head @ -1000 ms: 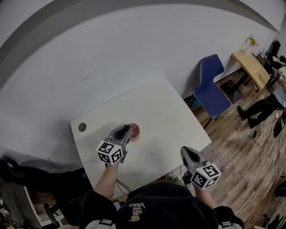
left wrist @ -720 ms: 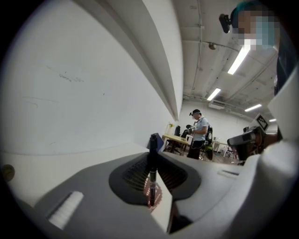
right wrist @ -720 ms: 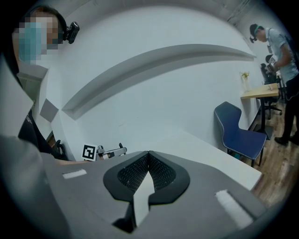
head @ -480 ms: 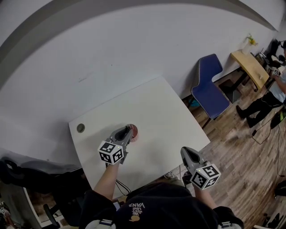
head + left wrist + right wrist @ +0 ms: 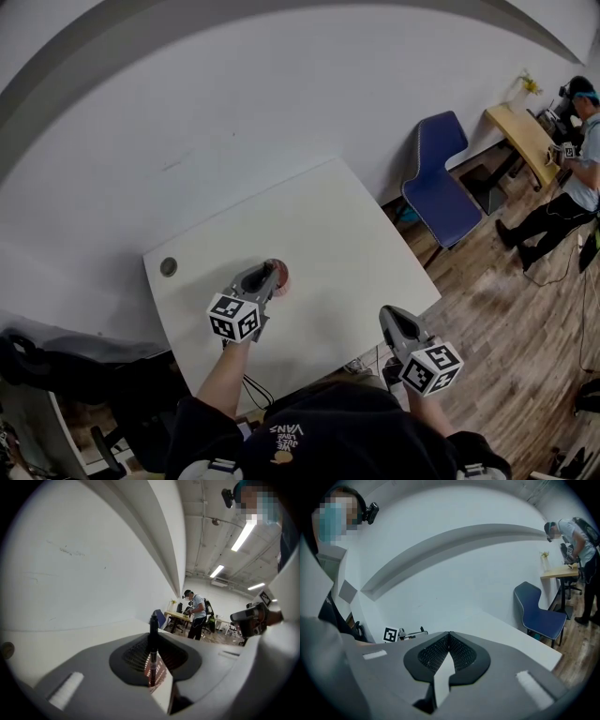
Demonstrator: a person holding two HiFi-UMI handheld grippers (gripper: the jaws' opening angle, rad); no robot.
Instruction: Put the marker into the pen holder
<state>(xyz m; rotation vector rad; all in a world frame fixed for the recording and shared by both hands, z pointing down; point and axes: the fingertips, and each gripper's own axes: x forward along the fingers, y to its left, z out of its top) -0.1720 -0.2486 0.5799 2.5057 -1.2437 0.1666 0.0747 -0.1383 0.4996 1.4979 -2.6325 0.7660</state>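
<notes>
A black marker (image 5: 153,625) stands upright between the jaws of my left gripper (image 5: 153,643), which is shut on it. Its lower end hangs over the red mesh pen holder (image 5: 159,671). In the head view the left gripper (image 5: 272,275) reaches across the white table (image 5: 328,234) with its tips right at the pen holder (image 5: 283,277). My right gripper (image 5: 388,315) hovers at the table's near right edge, apart from both. In its own view the right gripper (image 5: 449,633) is shut, jaw tips touching, with nothing between them.
A round grommet (image 5: 169,267) sits near the table's left corner. A blue chair (image 5: 441,183) stands past the table's right side, with a wooden desk (image 5: 525,141) and a person (image 5: 577,178) beyond it. The white wall runs behind the table.
Both grippers keep their places and the marker stays in the left jaws. The person at the far right has come further into view.
</notes>
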